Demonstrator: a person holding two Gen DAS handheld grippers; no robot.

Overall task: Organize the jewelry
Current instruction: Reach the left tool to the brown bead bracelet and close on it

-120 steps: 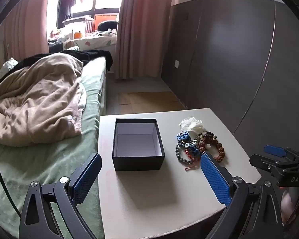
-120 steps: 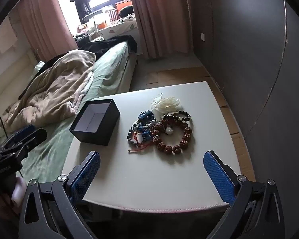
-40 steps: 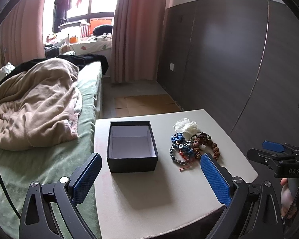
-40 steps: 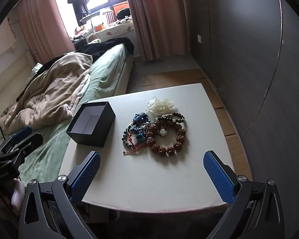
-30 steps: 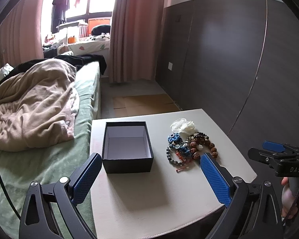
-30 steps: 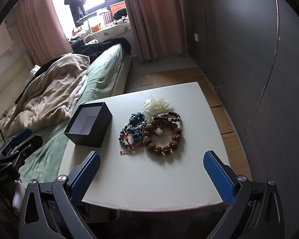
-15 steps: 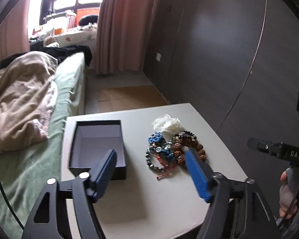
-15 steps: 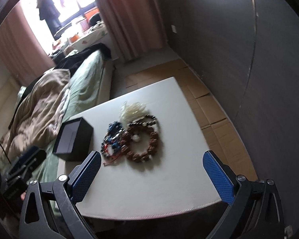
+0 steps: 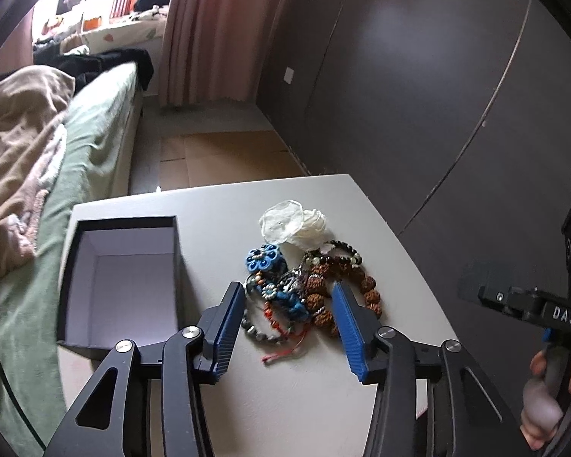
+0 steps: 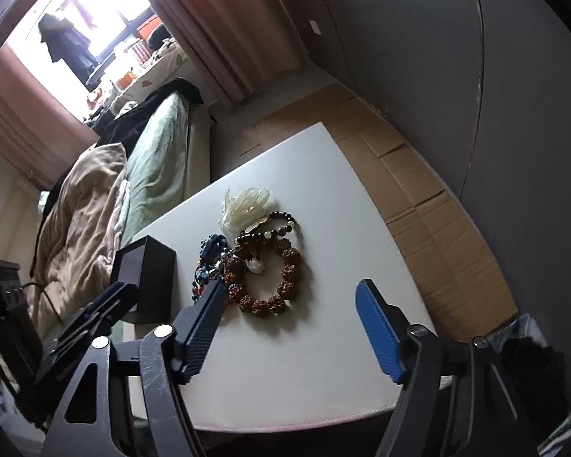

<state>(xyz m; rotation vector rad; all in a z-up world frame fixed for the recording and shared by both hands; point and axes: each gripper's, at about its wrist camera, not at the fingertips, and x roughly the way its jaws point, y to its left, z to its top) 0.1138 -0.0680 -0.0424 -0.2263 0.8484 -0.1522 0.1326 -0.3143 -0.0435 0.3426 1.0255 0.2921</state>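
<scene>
Jewelry pile (image 9: 304, 285) (image 10: 255, 262): one heap of beaded bracelets on the white table (image 9: 323, 400) (image 10: 323, 361), tangled and overlapping, so the full count cannot be told.
- One bracelet of large, knobbly brown beads (image 10: 285, 285), the widest ring, lying flat.
- One strand of small dark glossy beads with a few pale ones (image 9: 342, 251) (image 10: 281, 224), on the far side.
- One blue flower-shaped piece (image 9: 264, 259), with more blue and grey beads and a red cord (image 9: 285, 350) trailing towards the camera.
- One translucent white bag (image 9: 293, 224) (image 10: 245, 205), beyond the beads.

Box (image 9: 122, 278) (image 10: 148, 278): one, black with a pale lining, lidless, nothing inside; left of the left gripper's fingers.

Left gripper (image 9: 287, 306): spread, blue pads straddling the near part of the pile, gripping nothing.

Right gripper (image 10: 291, 304): spread wide, holding nothing; the brown ring lies just ahead, between its fingers.
</scene>
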